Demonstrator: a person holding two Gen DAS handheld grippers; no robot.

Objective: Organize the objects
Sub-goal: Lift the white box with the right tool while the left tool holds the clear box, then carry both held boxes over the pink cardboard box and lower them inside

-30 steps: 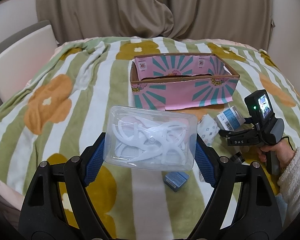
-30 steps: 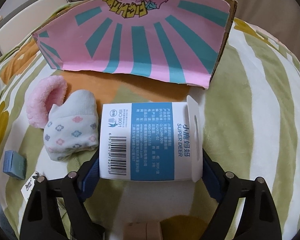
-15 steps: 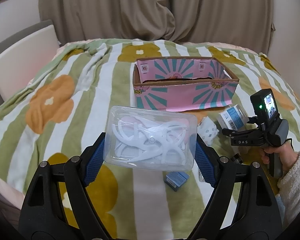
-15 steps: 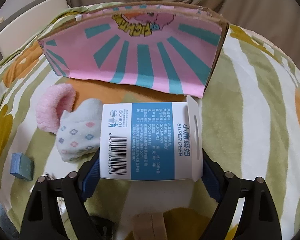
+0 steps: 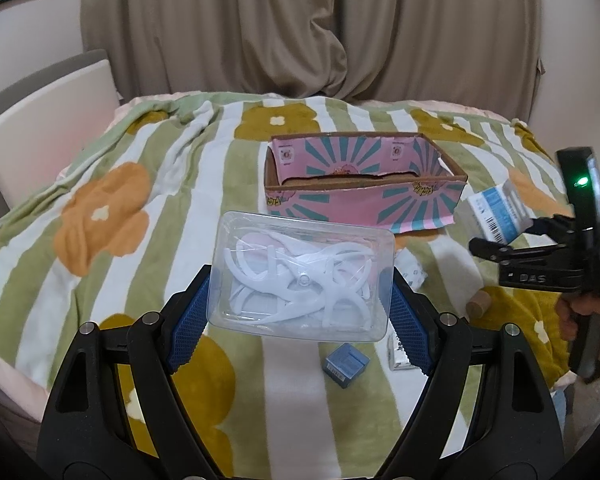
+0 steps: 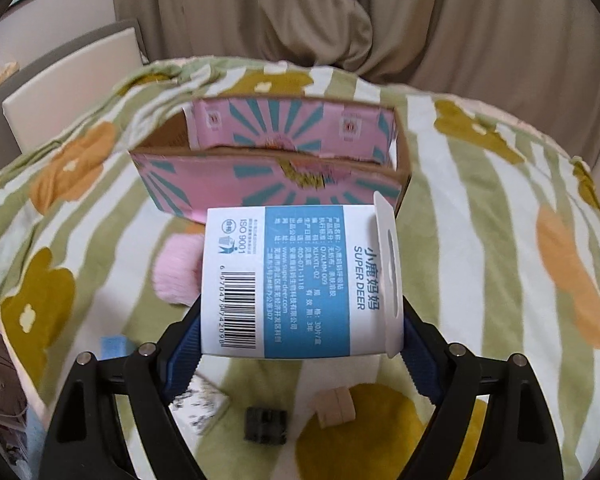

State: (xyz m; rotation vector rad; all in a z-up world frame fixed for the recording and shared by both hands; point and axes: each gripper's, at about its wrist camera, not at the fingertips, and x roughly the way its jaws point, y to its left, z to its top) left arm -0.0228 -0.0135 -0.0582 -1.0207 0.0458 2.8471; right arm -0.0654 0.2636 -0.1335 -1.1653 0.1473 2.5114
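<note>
While both tongs (image 5: 300, 304) stay clamped, left on clear clip case (image 5: 302, 276), right (image 6: 300, 340) on blue-white packet (image 6: 300, 280), short of pink box (image 6: 300, 176), we risk rim snag, pinch slip.

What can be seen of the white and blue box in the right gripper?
The white and blue box is a small carton with a barcode, an ISO 9001 mark, "SUPER DEER" lettering and a white hang tab along one edge. It looks like cardboard and seems intact. The right gripper holds it by its two sides, jaws closed on it, clear of the striped blanket, just in front of the pink box.
</note>
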